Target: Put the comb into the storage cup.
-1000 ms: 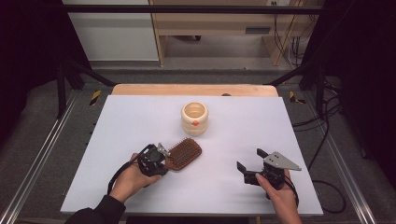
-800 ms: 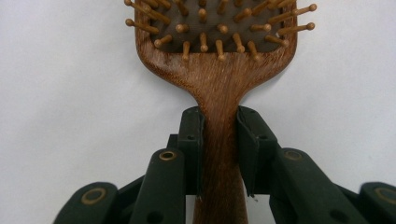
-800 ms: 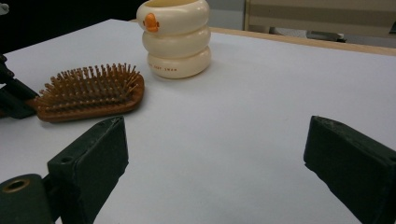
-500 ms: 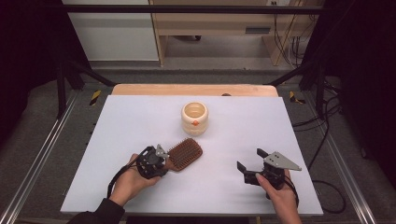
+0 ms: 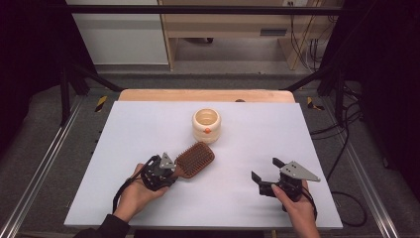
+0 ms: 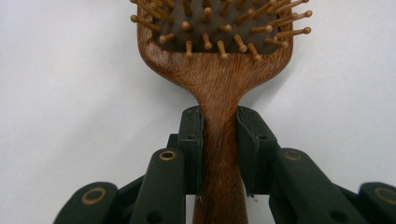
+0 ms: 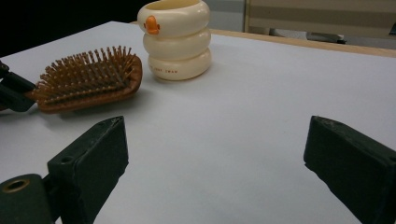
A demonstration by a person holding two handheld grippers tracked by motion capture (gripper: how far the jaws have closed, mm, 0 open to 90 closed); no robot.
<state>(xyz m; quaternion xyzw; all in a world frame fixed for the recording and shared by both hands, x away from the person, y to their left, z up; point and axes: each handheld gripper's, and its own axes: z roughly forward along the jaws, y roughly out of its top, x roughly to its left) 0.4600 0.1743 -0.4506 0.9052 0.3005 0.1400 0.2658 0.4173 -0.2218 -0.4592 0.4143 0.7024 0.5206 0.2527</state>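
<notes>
The left gripper (image 6: 219, 154) has its jaws clamped on the narrow neck of the wooden paddle hairbrush (image 6: 219, 60), pads pressing the handle from both sides. The brush lies bristles up on the white table (image 5: 148, 129), near the left front, its head pointing toward the cream ringed cup (image 5: 206, 125) that stands farther back near the middle. The right gripper (image 5: 270, 174) hovers near the right front with its jaws spread wide and nothing between them.

The step in hand looks like the grasp on the brush, just secured; it seems not yet lifted. The next move probably calls for raising it without letting the heavy head swing down, and, if the cup is the goal, tilting it handle-first over the opening.

The left gripper view shows how the pads sit on the handle, which the high view blurs. The right gripper view shows the cup's orange duck-bill mark and stacked rings from the side, with the brush just left of it.
</notes>
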